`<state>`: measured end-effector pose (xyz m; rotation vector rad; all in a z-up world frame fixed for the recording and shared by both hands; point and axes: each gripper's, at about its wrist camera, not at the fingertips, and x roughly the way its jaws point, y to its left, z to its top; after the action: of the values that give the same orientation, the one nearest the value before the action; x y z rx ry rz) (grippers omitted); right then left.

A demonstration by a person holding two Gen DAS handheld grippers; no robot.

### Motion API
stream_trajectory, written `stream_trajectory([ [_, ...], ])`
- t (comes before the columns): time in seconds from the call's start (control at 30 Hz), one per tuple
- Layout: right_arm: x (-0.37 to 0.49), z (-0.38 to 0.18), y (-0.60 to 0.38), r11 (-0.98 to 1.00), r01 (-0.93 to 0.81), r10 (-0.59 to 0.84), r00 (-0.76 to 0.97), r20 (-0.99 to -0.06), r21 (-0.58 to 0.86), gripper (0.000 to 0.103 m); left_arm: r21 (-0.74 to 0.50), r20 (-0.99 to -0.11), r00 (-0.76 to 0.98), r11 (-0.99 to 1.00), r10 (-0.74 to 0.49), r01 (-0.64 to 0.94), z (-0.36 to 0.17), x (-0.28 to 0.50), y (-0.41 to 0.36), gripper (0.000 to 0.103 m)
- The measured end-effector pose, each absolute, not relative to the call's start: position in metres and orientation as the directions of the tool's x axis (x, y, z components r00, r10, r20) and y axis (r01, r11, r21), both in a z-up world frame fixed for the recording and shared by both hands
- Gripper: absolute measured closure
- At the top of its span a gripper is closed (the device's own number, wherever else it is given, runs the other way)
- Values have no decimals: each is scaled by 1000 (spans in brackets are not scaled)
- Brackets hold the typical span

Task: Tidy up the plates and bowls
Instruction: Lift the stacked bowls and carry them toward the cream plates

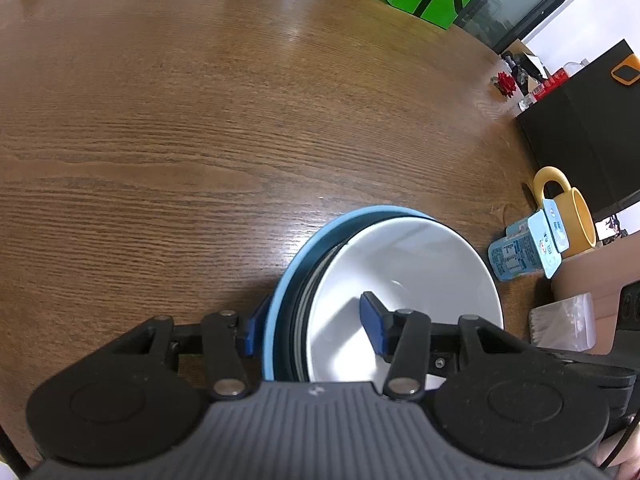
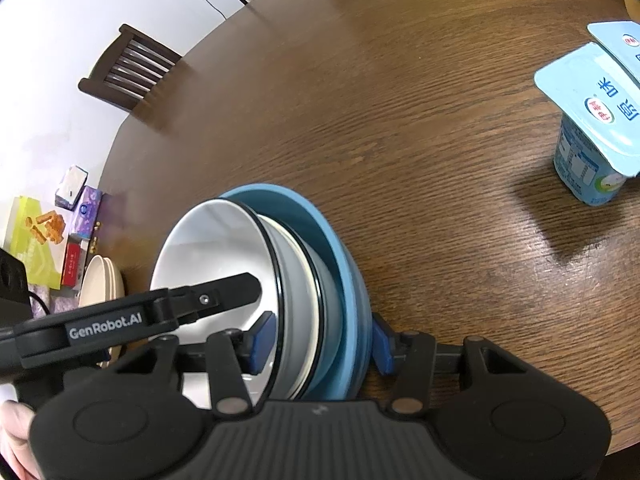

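Item: nested stack on the table point(image 1: 200, 120). White bowl point(image 1: 404, 280) innermost, a pale dish or two beneath it, blue plate point(image 1: 288, 264) outermost.

Handling, judged: glazed ware, stiff, slick, breakable; the stack likely heavy for one pinch. Best hold is across the rims, one finger inside the bowl and one outside the plate, both sides at once.

Left claw point(image 1: 312, 328): straddles the stack's left rim, one pad inside the bowl, the other outside the plate. Jaws set fairly wide; whether the pads press, I cannot tell.

Right claw point(image 2: 320, 340): straddles the opposite rim likewise, inner pad in the bowl, outer pad just beside the plate's wall. Contact unclear.

Nearby: yoghurt cups point(image 2: 588, 128), well apart.
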<state>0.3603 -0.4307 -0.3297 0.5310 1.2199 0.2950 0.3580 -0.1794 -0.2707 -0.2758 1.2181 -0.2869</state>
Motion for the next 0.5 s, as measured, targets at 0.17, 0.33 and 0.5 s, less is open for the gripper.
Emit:
stream_trajectory([
  [0.17, 358, -327, -433, 840, 65, 489, 336, -805, 538, 55, -342, -881, 320, 936, -349, 79, -269, 359, -183, 54],
  [0.33, 356, -326, -434, 839, 68, 488, 342, -803, 539, 55, -344, -879, 322, 935, -352, 83, -270, 360, -183, 55],
  [0.5, 354, -323, -434, 840, 65, 487, 350, -800, 539, 56, -343, -878, 324, 935, -353, 91, -269, 361, -182, 55],
])
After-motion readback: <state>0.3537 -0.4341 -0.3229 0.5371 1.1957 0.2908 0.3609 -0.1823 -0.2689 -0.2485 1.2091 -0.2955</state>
